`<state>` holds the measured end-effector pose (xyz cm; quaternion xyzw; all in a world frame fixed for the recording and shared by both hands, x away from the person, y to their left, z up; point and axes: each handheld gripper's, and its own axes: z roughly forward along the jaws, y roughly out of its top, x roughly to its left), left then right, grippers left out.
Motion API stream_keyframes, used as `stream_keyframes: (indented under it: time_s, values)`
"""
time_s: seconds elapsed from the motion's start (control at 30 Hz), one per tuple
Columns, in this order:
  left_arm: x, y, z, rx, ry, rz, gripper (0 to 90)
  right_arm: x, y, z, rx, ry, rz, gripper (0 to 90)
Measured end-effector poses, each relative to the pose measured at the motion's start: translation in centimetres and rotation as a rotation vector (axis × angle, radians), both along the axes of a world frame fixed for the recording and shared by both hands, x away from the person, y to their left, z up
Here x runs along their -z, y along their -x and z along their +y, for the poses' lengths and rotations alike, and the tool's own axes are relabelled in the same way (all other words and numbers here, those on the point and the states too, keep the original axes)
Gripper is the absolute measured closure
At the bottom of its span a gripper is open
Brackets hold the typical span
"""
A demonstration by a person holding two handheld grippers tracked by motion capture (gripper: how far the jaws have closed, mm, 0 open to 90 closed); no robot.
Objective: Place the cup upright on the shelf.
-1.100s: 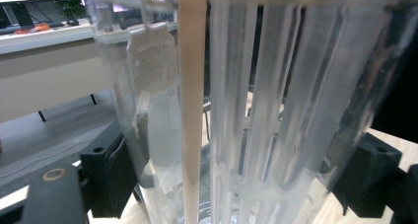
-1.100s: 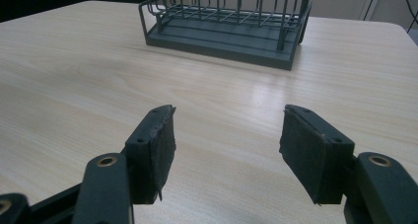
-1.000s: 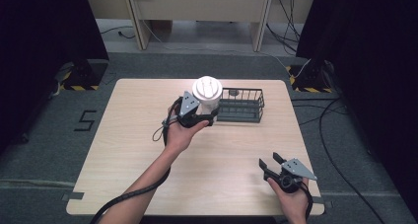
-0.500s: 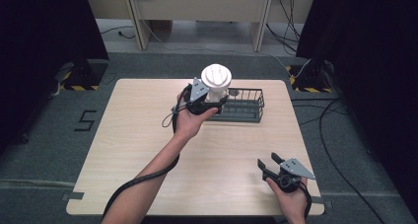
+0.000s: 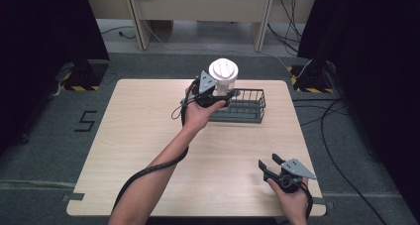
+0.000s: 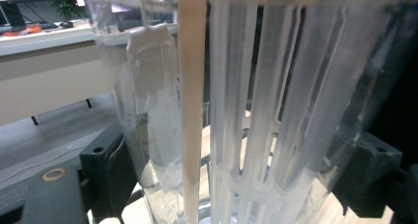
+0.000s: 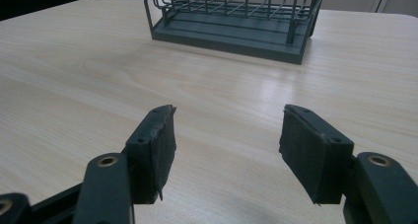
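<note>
A clear ribbed plastic container (image 5: 224, 74) with a white top is held upright, with my left gripper (image 5: 216, 95) shut on its lower part. It hangs over the left end of a dark wire basket (image 5: 248, 107) at the back of the table. In the left gripper view the container (image 6: 256, 100) stands close between the black jaws, with a cream strip down its side. My right gripper (image 5: 267, 161) rests near the table's front right corner, open with nothing in it. In the right gripper view the right gripper (image 7: 226, 135) faces the basket (image 7: 236, 21) across bare wood.
The light wooden table (image 5: 138, 136) carries only the basket. Black cables trail from both grippers over the front edge. Beyond the table lie grey carpet, dark curtains at both sides and a wooden bench at the back.
My left gripper has carried the container to the right and farther back, from beside the basket to over its left end. The right gripper has stayed put.
</note>
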<state>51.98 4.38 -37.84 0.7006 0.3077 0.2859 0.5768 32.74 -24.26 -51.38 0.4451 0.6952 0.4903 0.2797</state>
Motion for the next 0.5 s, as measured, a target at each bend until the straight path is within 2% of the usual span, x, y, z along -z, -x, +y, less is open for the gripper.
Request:
stream_keyframes:
  time_s: [0.5]
  values:
    - [-0.4, -2.4, -1.5, -0.02, 0.01, -0.002, 17.1, 0.0, 0.0, -0.1, 0.0, 0.006, -0.01, 38.6]
